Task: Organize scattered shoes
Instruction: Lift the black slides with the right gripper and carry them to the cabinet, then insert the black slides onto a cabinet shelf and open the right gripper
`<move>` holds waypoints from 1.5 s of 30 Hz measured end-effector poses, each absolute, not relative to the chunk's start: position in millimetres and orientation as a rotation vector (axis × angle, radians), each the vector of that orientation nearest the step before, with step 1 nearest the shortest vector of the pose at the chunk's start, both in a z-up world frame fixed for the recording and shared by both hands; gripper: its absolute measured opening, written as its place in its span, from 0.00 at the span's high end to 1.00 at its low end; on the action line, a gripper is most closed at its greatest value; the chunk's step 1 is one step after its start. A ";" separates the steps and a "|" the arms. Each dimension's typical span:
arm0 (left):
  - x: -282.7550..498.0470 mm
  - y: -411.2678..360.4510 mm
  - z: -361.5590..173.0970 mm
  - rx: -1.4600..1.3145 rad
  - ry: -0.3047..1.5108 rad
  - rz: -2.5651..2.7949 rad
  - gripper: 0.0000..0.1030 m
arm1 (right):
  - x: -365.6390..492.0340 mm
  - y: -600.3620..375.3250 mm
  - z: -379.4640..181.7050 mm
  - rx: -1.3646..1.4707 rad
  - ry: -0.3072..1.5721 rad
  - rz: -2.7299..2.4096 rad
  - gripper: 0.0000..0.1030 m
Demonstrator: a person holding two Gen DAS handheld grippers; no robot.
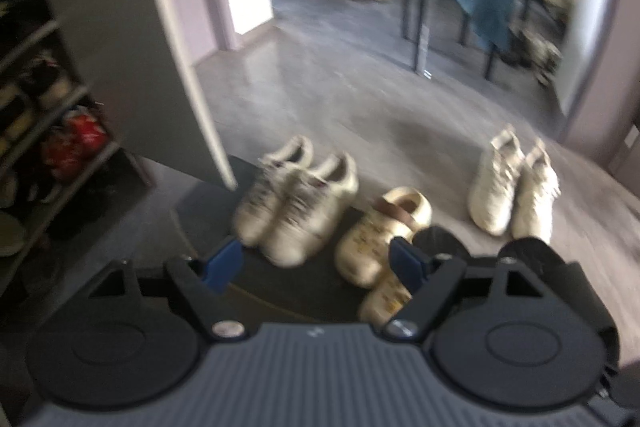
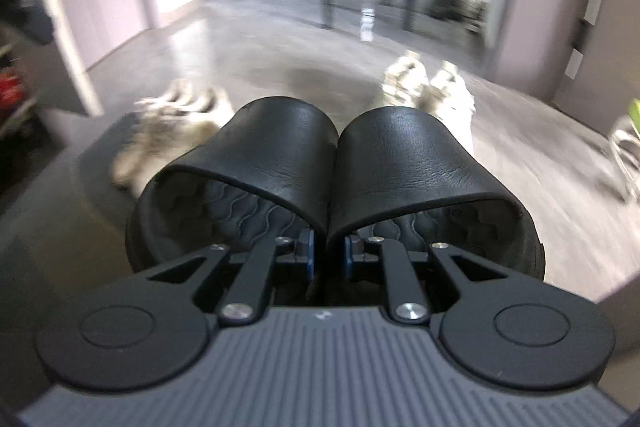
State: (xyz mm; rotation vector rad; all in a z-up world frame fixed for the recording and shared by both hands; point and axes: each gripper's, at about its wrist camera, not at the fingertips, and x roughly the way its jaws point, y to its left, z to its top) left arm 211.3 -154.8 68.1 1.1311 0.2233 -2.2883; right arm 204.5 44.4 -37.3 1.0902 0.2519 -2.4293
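Black slides (image 2: 332, 163) sat pinched by their inner edges in the right tongs (image 2: 330, 253), carried as 1 pair; the left tongs (image 1: 316, 263) gaped wide, holding nothing, with sneakers (image 1: 296, 203) at 12 o'clock.

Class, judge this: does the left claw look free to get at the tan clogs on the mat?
Probably yes. The left claw is open and empty, and the tan clogs lie just ahead of its right finger with nothing between.

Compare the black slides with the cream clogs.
The black leather slides are held together, side by side, in the right tool; the cream clogs with brown straps lie staggered on the floor. Slides have open heels; clogs have straps. Both are pairs.
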 end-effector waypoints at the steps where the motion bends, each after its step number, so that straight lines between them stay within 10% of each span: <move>1: 213.5 -162.0 75.8 1.111 0.230 -2.271 0.18 | 205.4 37.3 -24.8 1.068 0.269 -2.387 0.83; 20: 393.6 -297.3 252.4 0.810 0.319 -1.818 0.07 | 279.6 -126.2 168.5 0.725 0.402 -1.847 0.83; 45: 679.8 -353.5 300.2 0.759 0.522 -1.411 0.00 | 476.5 -461.4 247.9 0.355 0.277 -1.359 0.83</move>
